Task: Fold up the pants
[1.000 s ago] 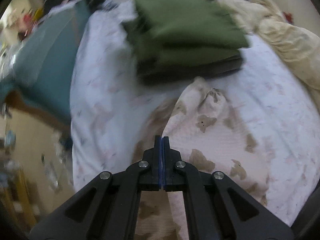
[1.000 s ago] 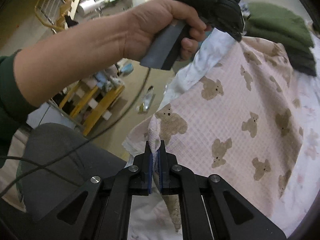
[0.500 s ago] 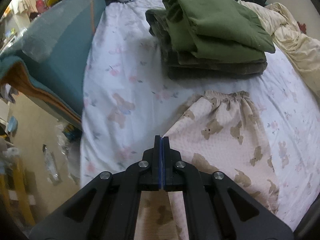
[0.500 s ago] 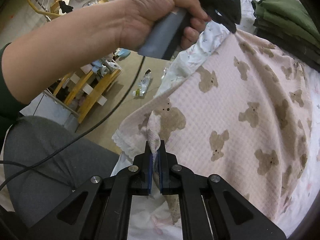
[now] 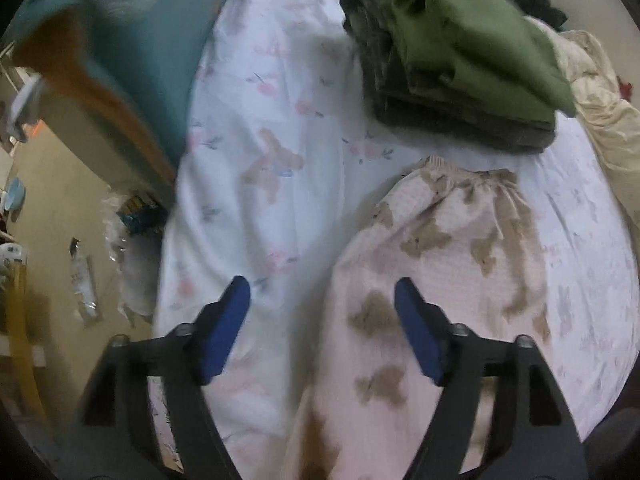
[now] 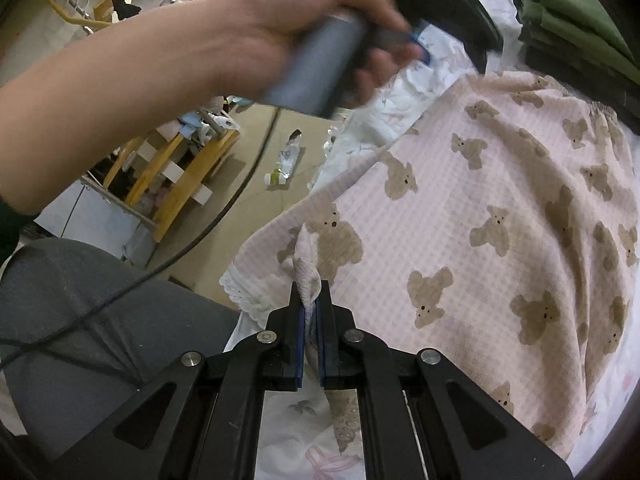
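Note:
The pink pants with brown bears [image 5: 440, 264] lie on the white floral bed sheet [image 5: 256, 168], waistband toward the far side. My left gripper [image 5: 322, 296] is open and empty above the pants' left edge. My right gripper [image 6: 310, 296] is shut on a bunched fold of the pants [image 6: 480, 216] near the lace hem. In the right wrist view, the person's hand holds the left gripper [image 6: 452, 32] over the far edge of the pants.
A stack of folded green and dark clothes [image 5: 460, 60] sits beyond the waistband. A teal pillow [image 5: 132, 40] lies at the left, a cream blanket [image 5: 600, 112] at the right. The bed's left edge drops to a cluttered floor [image 6: 224, 168].
My left gripper has opened and let go of the pants, which now lie flat on the sheet. My right gripper stays shut on the hem fold.

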The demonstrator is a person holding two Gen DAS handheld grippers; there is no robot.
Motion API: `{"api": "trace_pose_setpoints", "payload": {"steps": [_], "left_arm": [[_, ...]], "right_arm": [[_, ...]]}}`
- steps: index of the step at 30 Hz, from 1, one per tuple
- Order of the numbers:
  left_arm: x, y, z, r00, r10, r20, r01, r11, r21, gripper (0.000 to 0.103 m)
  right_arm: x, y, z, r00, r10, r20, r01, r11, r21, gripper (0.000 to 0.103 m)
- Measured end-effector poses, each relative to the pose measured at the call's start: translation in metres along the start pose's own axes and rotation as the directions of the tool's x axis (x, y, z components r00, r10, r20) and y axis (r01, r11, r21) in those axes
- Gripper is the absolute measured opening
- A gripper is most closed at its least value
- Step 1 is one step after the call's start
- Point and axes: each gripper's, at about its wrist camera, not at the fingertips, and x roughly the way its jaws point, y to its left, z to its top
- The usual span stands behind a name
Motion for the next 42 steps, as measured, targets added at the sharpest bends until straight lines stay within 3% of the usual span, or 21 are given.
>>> {"api": "trace_pose_setpoints", "payload": {"steps": [4, 7, 11, 13, 15, 16, 17, 19, 23, 26, 28, 29, 30, 31, 32, 33, 34, 36, 38, 40, 42], "left_arm": [[-0.045, 0.038, -0.042, 1.000, -0.020, 0.007, 0.019, 1.000, 0.014, 0.075], [-0.063, 0.069, -0.074, 0.999, -0.032, -0.029, 0.031, 0.999, -0.025, 0.075], [-0.072, 0.094, -0.111, 0.995, -0.047, -0.094, 0.041, 0.997, -0.064, 0.075], [-0.071, 0.095, -0.126, 0.990, -0.059, -0.126, 0.053, 0.997, -0.052, 0.075], [-0.066, 0.090, -0.136, 0.982, -0.074, -0.174, 0.071, 0.997, -0.027, 0.075], [-0.062, 0.087, -0.142, 0.976, -0.088, -0.201, 0.087, 0.996, -0.015, 0.075], [-0.054, 0.081, -0.150, 0.963, -0.108, -0.246, 0.113, 0.994, 0.003, 0.075], [-0.043, 0.072, -0.162, 0.940, -0.139, -0.311, 0.157, 0.987, 0.035, 0.075], [-0.023, 0.057, -0.187, 0.898, -0.127, -0.422, 0.172, 0.983, 0.069, 0.075], [-0.007, 0.046, -0.206, 0.846, -0.145, -0.513, 0.210, 0.975, 0.071, 0.075], [0.001, 0.037, -0.218, 0.828, -0.125, -0.546, 0.220, 0.969, 0.113, 0.073], [0.002, 0.034, -0.222, 0.827, -0.122, -0.550, 0.225, 0.966, 0.125, 0.070], [0.002, 0.032, -0.223, 0.823, -0.131, -0.553, 0.235, 0.965, 0.121, 0.056], [0.001, 0.030, -0.224, 0.814, -0.162, -0.559, 0.261, 0.960, 0.103, 0.030], [-0.003, 0.026, -0.224, 0.809, -0.177, -0.560, 0.281, 0.954, 0.104, 0.019], [-0.010, 0.018, -0.224, 0.824, -0.148, -0.547, 0.271, 0.951, 0.151, 0.007], [-0.020, 0.009, -0.225, 0.840, -0.114, -0.530, 0.263, 0.941, 0.214, 0.004], [-0.035, -0.003, -0.224, 0.859, -0.070, -0.507, 0.238, 0.931, 0.275, 0.002], [-0.053, -0.009, -0.219, 0.876, -0.056, -0.479, 0.217, 0.933, 0.287, 0.000], [-0.082, -0.019, -0.210, 0.911, -0.061, -0.408, 0.203, 0.928, 0.313, 0.000], [-0.107, -0.022, -0.199, 0.939, -0.076, -0.335, 0.182, 0.937, 0.298, 0.000]], "right_arm": [[0.010, 0.012, 0.003, 1.000, 0.022, -0.004, -0.022, 1.000, -0.016, 0.004], [0.027, 0.034, 0.010, 0.998, 0.060, -0.002, -0.060, 0.998, -0.032, 0.004], [0.072, 0.050, 0.017, 0.998, 0.047, -0.032, -0.048, 0.998, -0.031, 0.005], [0.094, 0.046, 0.015, 0.996, 0.042, -0.073, -0.042, 0.999, -0.007, 0.010], [0.107, 0.038, 0.012, 0.993, 0.051, -0.108, -0.048, 0.998, 0.032, 0.022], [0.107, 0.036, 0.012, 0.992, 0.064, -0.109, -0.060, 0.997, 0.041, 0.035], [0.100, 0.032, 0.011, 0.991, 0.091, -0.095, -0.086, 0.995, 0.059, 0.056], [0.082, 0.028, 0.005, 0.992, 0.104, -0.067, -0.099, 0.993, 0.068, 0.071], [0.021, 0.009, -0.025, 0.997, 0.069, -0.034, -0.067, 0.996, 0.054, 0.071], [-0.034, -0.022, -0.058, 1.000, 0.018, 0.001, -0.018, 0.993, 0.117, 0.071], [-0.063, -0.038, -0.080, 1.000, -0.017, 0.026, 0.012, 0.983, 0.181, 0.071], [-0.082, -0.055, -0.095, 0.998, -0.055, 0.041, 0.044, 0.971, 0.234, 0.071], [-0.095, -0.066, -0.105, 0.995, -0.088, 0.048, 0.072, 0.959, 0.274, 0.071], [-0.107, -0.078, -0.117, 0.991, -0.122, 0.057, 0.098, 0.943, 0.317, 0.071], [-0.118, -0.091, -0.128, 0.986, -0.153, 0.070, 0.117, 0.922, 0.368, 0.071], [-0.124, -0.094, -0.136, 0.981, -0.175, 0.078, 0.128, 0.904, 0.408, 0.071], [-0.135, -0.106, -0.147, 0.976, -0.199, 0.093, 0.133, 0.872, 0.471, 0.071], [-0.151, -0.132, -0.167, 0.966, -0.232, 0.115, 0.118, 0.789, 0.603, 0.071], [-0.153, -0.151, -0.173, 0.963, -0.252, 0.096, 0.127, 0.739, 0.661, 0.071], [-0.145, -0.160, -0.176, 0.975, -0.204, 0.091, 0.086, 0.720, 0.688, 0.071], [-0.136, -0.155, -0.171, 0.986, -0.153, 0.071, 0.067, 0.739, 0.670, 0.071]]}}
